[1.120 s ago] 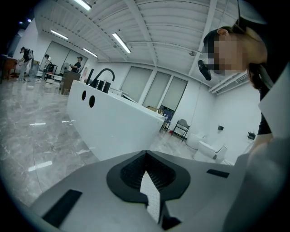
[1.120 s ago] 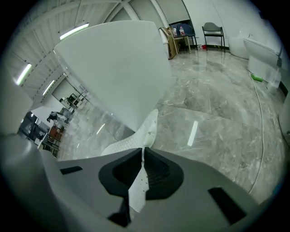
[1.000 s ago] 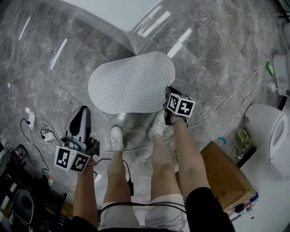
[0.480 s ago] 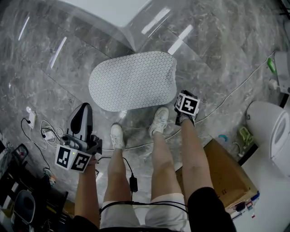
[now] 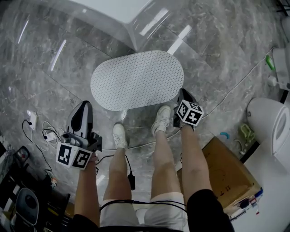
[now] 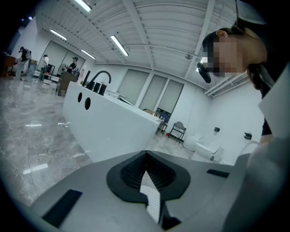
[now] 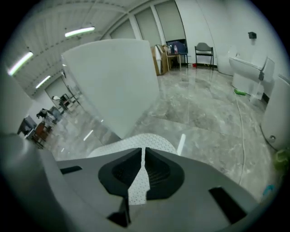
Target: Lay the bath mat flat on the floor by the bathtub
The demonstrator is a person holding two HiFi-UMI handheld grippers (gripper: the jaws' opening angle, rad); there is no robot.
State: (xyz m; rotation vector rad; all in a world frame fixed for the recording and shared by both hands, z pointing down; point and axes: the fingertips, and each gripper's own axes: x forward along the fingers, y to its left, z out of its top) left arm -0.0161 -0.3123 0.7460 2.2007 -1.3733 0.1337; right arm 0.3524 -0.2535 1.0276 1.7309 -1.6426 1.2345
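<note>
The pale dotted oval bath mat (image 5: 136, 79) lies flat on the grey marble floor, just below the corner of the white bathtub (image 5: 122, 9). My right gripper (image 5: 183, 94) hovers by the mat's right end, jaws parted by a narrow slit with nothing between them. In the right gripper view the mat (image 7: 136, 140) shows beyond the gripper (image 7: 143, 152). My left gripper (image 5: 84, 106) hangs off the mat's lower left, apart from it. In the left gripper view its tips (image 6: 146, 156) meet, empty, and the tub (image 6: 104, 127) stands ahead.
The person's white shoes (image 5: 118, 136) (image 5: 161, 118) stand at the mat's near edge. A thin cable (image 5: 235, 90) runs across the floor on the right. A toilet (image 5: 267, 122) and a cardboard box (image 5: 226, 176) stand at right; chargers and cables (image 5: 45, 133) lie at left.
The mat's right end, folded up before, now lies flat. My right gripper has let go of it and drawn back to the right. The left gripper has hardly moved.
</note>
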